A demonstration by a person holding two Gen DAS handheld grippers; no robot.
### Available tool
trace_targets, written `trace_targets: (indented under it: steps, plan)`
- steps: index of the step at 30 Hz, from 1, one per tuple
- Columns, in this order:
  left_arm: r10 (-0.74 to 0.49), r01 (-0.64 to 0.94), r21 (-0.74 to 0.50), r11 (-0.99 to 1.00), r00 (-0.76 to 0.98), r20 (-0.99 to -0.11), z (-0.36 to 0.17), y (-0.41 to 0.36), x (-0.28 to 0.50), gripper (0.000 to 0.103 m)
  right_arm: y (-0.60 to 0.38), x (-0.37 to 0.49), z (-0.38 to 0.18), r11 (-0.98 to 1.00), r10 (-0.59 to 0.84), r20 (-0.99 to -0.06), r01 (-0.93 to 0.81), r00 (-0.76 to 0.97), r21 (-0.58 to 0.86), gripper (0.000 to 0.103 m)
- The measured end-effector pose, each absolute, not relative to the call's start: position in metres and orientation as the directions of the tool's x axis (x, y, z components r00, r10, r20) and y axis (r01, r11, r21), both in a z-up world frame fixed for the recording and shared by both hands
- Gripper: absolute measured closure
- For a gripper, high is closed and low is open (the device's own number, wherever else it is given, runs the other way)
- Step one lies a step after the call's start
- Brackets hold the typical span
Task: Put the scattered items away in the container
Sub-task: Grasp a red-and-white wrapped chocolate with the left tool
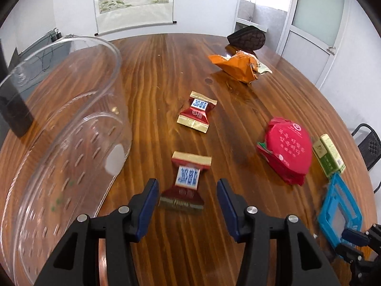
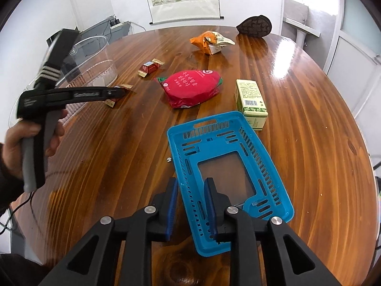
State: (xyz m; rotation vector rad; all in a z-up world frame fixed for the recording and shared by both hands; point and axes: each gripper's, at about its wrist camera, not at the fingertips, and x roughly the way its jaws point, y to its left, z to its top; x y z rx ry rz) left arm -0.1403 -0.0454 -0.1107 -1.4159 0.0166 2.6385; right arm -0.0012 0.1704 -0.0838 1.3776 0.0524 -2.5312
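Left gripper (image 1: 188,190) jaws apart astride the near candy (image 1: 185,181) on the table (image 1: 154,71); right gripper (image 2: 190,202) seemingly clamped on the blue basket (image 2: 228,164) wall, basket empty; lower level, close across the wrapper's waist, keep basket steady.

Blue slotted plastic basket (image 2: 228,166): upright, empty, near the table's near edge; its near-left wall sits between the right gripper's pads. Two red-and-gold wrapped candies lie flat: near candy (image 1: 185,181) toward the left, far candy (image 1: 197,112) beyond it, apart. Red round packet (image 2: 191,88) lies mid-table, slightly tilted. Green-and-cream box (image 2: 251,102) lies just beyond the basket's far-right corner. Orange crumpled snack bag (image 2: 210,41) rests toward the far edge.
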Motion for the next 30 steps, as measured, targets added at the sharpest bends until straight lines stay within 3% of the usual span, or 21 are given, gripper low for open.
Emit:
trace_targets:
  steps: [11,13,15,18,30]
  plan:
    - [0.128,-0.141,-0.058,-0.988,-0.564,-0.816,-0.117,-0.042,-0.151,0.053,0.17,-0.012,-0.074,-0.97,-0.185,-0.816,0.234,-0.547,0.063,0.077]
    - [0.122,-0.151,-0.042,-0.988,-0.568,-0.814,-0.117,-0.038,-0.15,0.054,0.173,-0.013,-0.074,-0.968,-0.196,-0.819,0.239,-0.539,0.074,0.072]
    - [0.117,-0.155,-0.033,-0.987,-0.575,-0.81,-0.117,-0.036,-0.148,0.065,0.175,-0.014,-0.077,-0.965,-0.211,-0.825,0.245,-0.524,0.091,0.07]
    - [0.119,-0.164,-0.027,-0.986,-0.579,-0.806,-0.116,-0.034,-0.146,0.072,0.174,-0.017,-0.081,-0.959,-0.238,-0.834,0.258,-0.497,0.12,0.07]
    - [0.187,-0.186,-0.096,-0.978,-0.577,-0.795,-0.113,-0.038,-0.129,0.079,0.17,-0.025,-0.094,-0.957,-0.209,-0.856,0.278,-0.473,0.08,0.071]
